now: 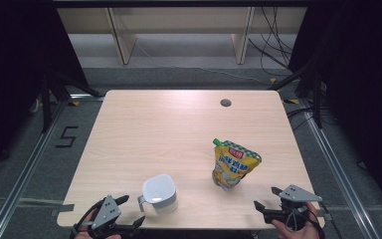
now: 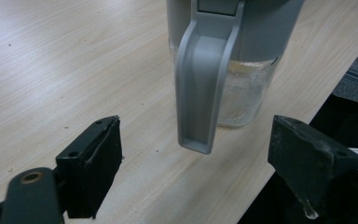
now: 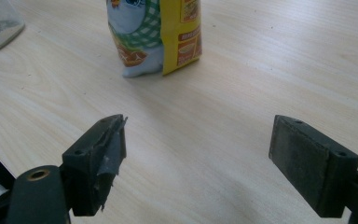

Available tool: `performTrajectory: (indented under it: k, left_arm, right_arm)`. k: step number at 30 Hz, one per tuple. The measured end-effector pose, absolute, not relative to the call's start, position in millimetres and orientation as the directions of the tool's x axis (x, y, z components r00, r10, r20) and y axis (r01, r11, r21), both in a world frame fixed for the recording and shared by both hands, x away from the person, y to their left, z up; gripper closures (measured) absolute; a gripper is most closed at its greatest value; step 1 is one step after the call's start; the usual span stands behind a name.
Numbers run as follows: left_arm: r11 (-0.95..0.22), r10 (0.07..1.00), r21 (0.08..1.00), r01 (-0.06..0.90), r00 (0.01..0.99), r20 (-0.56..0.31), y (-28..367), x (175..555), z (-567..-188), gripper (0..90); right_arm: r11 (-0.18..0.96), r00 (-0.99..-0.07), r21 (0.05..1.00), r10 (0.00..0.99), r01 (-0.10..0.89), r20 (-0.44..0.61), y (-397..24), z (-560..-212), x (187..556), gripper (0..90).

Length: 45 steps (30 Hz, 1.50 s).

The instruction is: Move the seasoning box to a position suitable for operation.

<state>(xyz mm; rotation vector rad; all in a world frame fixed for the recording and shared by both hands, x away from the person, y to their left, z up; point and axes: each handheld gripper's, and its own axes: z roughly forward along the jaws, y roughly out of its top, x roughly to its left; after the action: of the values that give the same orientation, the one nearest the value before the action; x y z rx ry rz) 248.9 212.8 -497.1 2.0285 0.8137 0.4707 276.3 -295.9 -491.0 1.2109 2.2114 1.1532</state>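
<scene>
Spanning most of the high view, the light wooden table carries two objects toward its near half, with a small round grommet hole near the far edge. Around it lies grey floor, marked with a black "5".

Yellow stand-up pouch: upright, right of centre, green-checked top with corner spout. In the right gripper view the pouch stands ahead and left of the jaw line, well apart from the jaws.

Jug: near front edge, left of centre, white-grey lid, grey handle facing left toward the left gripper. In the left gripper view the handle hangs between and just beyond the jaws, not touched; the jug has a clear lower body with pale residue inside.

Left gripper: at front-left table edge, jaws spread wide, empty.

Right gripper: at front-right edge, jaws wide apart, holding nothing, over bare tabletop.
</scene>
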Motion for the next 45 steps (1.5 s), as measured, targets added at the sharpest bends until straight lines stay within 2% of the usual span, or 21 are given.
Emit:
performTrajectory:
  k: [3, 6, 7, 11, 14, 18, 22, 24, 27, 33, 36, 37, 44, 45]
  left_arm:
    - [-0.409, 0.694, 0.835, 0.369, 0.72, 0.022, 211.4, 251.3, -497.0, 20.1]
    - [-0.418, 0.681, 0.834, 0.36, 0.732, 0.026, 207.6, 255.0, -497.6, 27.1]
    - [-0.411, 0.681, 0.838, 0.359, 0.732, 0.019, 204.0, 255.7, -498.7, 32.5]
    - [-0.421, 0.672, 0.835, 0.354, 0.74, 0.025, 205.6, 258.9, -498.2, 40.1]
    - [-0.444, 0.662, 0.829, 0.34, 0.748, 0.048, 207.0, 262.1, -498.9, 47.8]
    - [-0.427, 0.649, 0.835, 0.346, 0.761, 0.017, 204.4, 265.1, -501.0, 53.8]
    - [-0.417, 0.645, 0.842, 0.341, 0.764, 0.01, 200.2, 267.6, -502.8, 66.4]
    - [-0.437, 0.639, 0.835, 0.334, 0.769, 0.027, 200.0, 269.4, -501.3, 67.0]
    - [-0.4, 0.654, 0.841, 0.364, 0.756, -0.017, 196.7, 269.5, -502.2, 67.8]
    - [-0.408, 0.653, 0.831, 0.377, 0.757, -0.023, 178.9, 271.3, -500.4, 67.8]
    - [-0.445, 0.641, 0.819, 0.361, 0.768, 0.01, 172.0, 275.8, -499.2, 67.8]
    - [-0.41, 0.647, 0.834, 0.369, 0.762, -0.019, 166.7, 276.2, -500.4, 67.8]
    - [-0.435, 0.629, 0.83, 0.349, 0.778, 0.003, 153.5, 287.1, -499.3, 67.8]
    - [-0.415, 0.628, 0.839, 0.352, 0.778, -0.016, 150.7, 288.1, -500.6, 67.8]
  right_arm:
    - [0.303, -0.57, 0.796, 0.819, 0.524, 0.063, -295.9, -491.0, 276.8, 19.8]
    - [0.306, -0.57, 0.795, 0.819, 0.523, 0.06, -295.9, -491.1, 276.9, 19.9]
    - [0.289, -0.554, 0.786, 0.829, 0.546, 0.081, -294.8, -489.8, 274.6, 20.1]
    - [0.314, -0.57, 0.799, 0.82, 0.513, 0.044, -296.9, -490.6, 277.6, 20.1]
    - [0.308, -0.571, 0.796, 0.819, 0.521, 0.056, -296.2, -490.9, 277.6, 20.1]
    - [0.32, -0.579, 0.793, 0.813, 0.519, 0.051, -295.7, -491.2, 278.2, 20.1]
    - [0.32, -0.575, 0.796, 0.817, 0.515, 0.043, -296.6, -490.7, 278.0, 20.1]
    - [0.315, -0.574, 0.79, 0.817, 0.526, 0.056, -296.1, -490.7, 277.7, 20.1]
    - [0.317, -0.578, 0.791, 0.814, 0.524, 0.056, -296.1, -490.7, 278.0, 20.1]
    - [0.316, -0.577, 0.796, 0.815, 0.517, 0.05, -295.6, -491.5, 278.4, 20.1]
    - [0.315, -0.579, 0.794, 0.813, 0.52, 0.057, -295.7, -491.7, 278.6, 20.1]
    - [0.321, -0.582, 0.796, 0.812, 0.513, 0.048, -296.0, -491.7, 279.0, 20.1]
    - [0.317, -0.58, 0.793, 0.813, 0.52, 0.055, -295.9, -491.6, 278.8, 20.3]
    - [0.292, -0.559, 0.787, 0.825, 0.543, 0.08, -293.6, -491.4, 276.3, 20.3]
